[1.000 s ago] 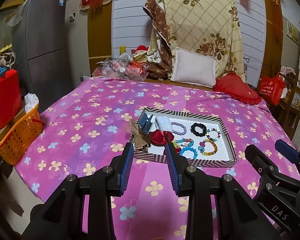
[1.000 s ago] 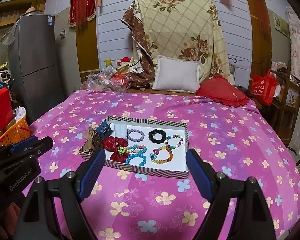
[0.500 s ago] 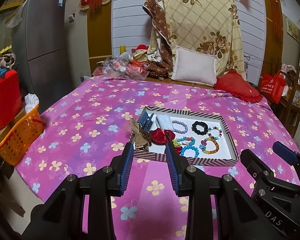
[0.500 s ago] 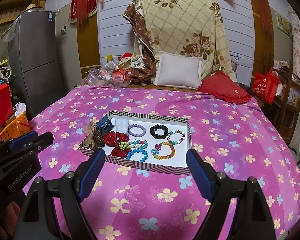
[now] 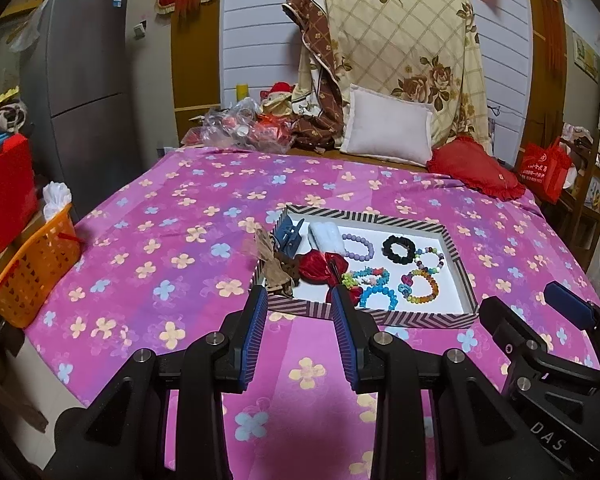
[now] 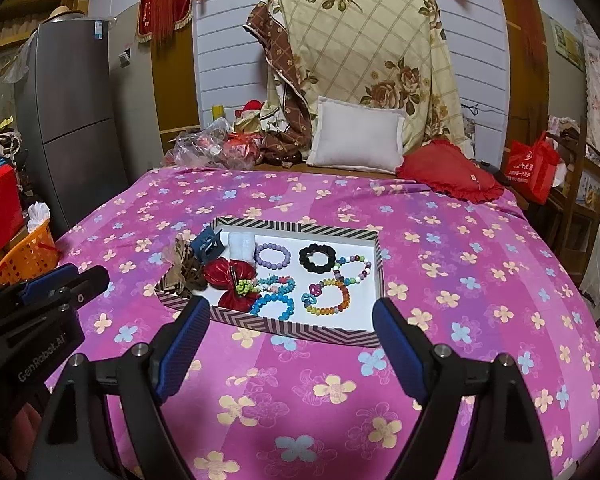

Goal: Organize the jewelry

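Observation:
A shallow striped tray [image 6: 296,330] [image 5: 364,314] sits on the pink flowered bedspread. It holds a blue claw clip [image 6: 206,245], a white item [image 6: 241,245], a purple bead bracelet [image 6: 273,255], a black scrunchie [image 6: 317,257], a red bow [image 6: 230,280], several coloured bead bracelets [image 6: 327,298] and a brown bow [image 6: 184,266] over its left edge. My left gripper [image 5: 298,318] is open and empty, just short of the tray's near left edge. My right gripper [image 6: 292,334] is wide open and empty, at the tray's near edge.
An orange basket [image 5: 30,264] and red box [image 5: 4,196] stand left of the bed. A white pillow [image 6: 358,140], red cushion [image 6: 450,176] and plastic bags [image 6: 204,146] lie at the far end. A red bag [image 6: 532,168] hangs at right.
Both grippers have drifted slightly toward the tray, which sits a little lower and nearer in both views. The jaws have not changed.

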`<state>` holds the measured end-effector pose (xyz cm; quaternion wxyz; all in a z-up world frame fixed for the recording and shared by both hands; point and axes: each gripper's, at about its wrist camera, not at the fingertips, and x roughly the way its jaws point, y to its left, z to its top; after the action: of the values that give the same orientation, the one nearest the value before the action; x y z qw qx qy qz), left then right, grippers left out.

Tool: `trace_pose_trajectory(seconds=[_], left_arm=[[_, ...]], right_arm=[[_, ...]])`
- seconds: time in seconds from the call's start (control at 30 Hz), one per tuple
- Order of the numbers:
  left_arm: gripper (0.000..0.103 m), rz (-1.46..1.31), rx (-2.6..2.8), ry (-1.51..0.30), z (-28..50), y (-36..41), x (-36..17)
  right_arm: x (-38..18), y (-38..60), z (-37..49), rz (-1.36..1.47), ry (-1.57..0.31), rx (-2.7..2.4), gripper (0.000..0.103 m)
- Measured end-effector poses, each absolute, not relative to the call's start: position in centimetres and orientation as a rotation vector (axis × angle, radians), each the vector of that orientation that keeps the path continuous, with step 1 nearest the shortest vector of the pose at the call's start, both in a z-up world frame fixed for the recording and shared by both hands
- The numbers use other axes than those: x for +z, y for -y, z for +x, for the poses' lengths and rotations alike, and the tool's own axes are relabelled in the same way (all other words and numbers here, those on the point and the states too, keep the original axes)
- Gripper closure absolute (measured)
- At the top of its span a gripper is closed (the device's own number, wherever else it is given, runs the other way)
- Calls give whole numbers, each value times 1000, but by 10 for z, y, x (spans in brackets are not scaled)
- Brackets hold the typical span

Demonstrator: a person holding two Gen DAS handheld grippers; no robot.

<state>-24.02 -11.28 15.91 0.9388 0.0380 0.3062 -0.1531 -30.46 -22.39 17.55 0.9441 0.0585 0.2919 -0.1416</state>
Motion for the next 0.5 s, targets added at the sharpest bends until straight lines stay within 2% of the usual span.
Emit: trace_pose_trajectory(seconds=[0.5], left_arm=[[71,104,-314,-628,-198,130,134]], right_arm=[[142,250,-261,148,-661,-280,17]])
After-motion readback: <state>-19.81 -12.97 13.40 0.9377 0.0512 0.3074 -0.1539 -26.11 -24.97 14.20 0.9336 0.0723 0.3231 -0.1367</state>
